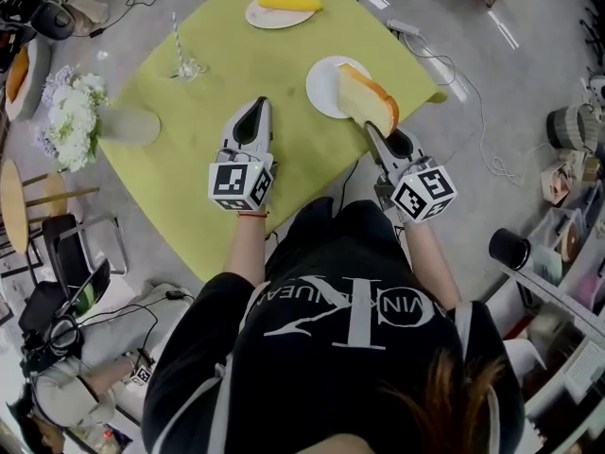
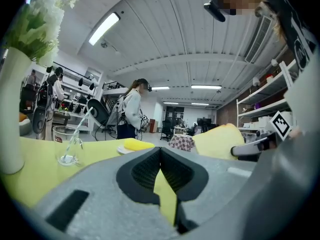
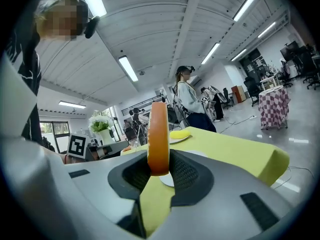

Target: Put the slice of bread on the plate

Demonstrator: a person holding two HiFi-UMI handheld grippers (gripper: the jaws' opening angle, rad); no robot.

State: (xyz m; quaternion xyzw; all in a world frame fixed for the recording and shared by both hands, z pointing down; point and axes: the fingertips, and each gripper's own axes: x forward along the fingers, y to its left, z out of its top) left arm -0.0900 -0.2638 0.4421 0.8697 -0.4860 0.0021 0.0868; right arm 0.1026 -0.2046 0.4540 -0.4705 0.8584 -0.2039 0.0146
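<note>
A thick slice of bread [image 1: 367,98] with an orange-brown crust stands on edge in my right gripper [image 1: 374,132], which is shut on its lower end. It hangs over the near right rim of an empty white plate [image 1: 324,83] on the yellow-green tablecloth. In the right gripper view the crust [image 3: 158,139] rises upright between the dark pads, with a bit of the plate [image 3: 166,180] showing below it. My left gripper [image 1: 257,112] lies to the left of the plate, low over the cloth, shut with nothing in it [image 2: 160,151]. The left gripper view shows the bread [image 2: 220,141] at its right.
A second white plate [image 1: 266,16] carrying a yellow food item sits at the table's far edge. A glass with a straw [image 1: 186,64] stands at the far left, and a vase of white flowers [image 1: 77,113] at the left corner. Cables cross the floor around the table.
</note>
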